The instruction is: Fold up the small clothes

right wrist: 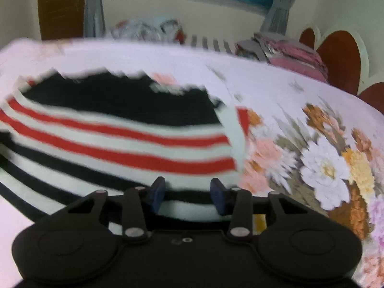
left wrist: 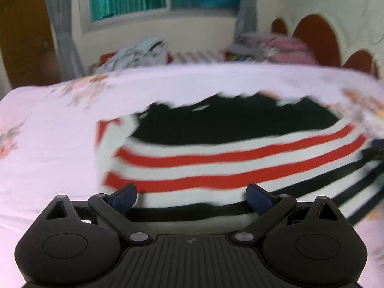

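Spread flat on the floral bed (right wrist: 300, 91) just ahead of both, ready for folding, the striped garment (left wrist: 216, 163) lies under the wide-open left hand-held gripper (left wrist: 192, 195) and the narrower, empty right hand-held gripper (right wrist: 188, 195).

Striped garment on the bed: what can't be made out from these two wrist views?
- Red, white and black striped knit garment: type and far hem, smeared by motion blur, both views.
- Its near edge: hidden behind each hand-held gripper body.
- Piles of clothes beyond the floral bedsheet: too blurred to identify.
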The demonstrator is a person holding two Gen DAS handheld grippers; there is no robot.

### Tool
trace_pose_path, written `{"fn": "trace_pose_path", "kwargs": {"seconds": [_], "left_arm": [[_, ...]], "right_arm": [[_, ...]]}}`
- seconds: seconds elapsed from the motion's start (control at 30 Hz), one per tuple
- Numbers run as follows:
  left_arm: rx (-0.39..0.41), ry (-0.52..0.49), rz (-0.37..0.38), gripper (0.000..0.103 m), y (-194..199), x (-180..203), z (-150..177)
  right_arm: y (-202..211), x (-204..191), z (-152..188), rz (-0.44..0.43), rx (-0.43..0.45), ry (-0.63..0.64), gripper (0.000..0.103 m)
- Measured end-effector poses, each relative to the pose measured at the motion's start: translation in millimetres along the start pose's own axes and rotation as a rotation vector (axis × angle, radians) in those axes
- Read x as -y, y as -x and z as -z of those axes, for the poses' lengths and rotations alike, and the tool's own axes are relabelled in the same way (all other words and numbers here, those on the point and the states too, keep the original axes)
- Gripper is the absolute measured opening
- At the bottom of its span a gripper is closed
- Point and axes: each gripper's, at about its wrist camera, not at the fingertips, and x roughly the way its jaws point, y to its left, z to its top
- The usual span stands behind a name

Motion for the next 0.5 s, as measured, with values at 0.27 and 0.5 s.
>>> {"fn": "trace_pose_path", "kwargs": {"seconds": [0.27, 0.5], "left_arm": [[-0.066, -0.106, 0.02, 0.097, 3.5, 60.8, 26.6], [-0.064, 0.007, -0.008, 0.097, 22.6, 17.6, 56.2]], "right_arm": [[-5.4, -71.0, 18.5, -0.053, -0.087, 0.123, 0.039], [10.7, -49.9, 44.0, -0.044, -0.109, 0.067, 0.038]]}}
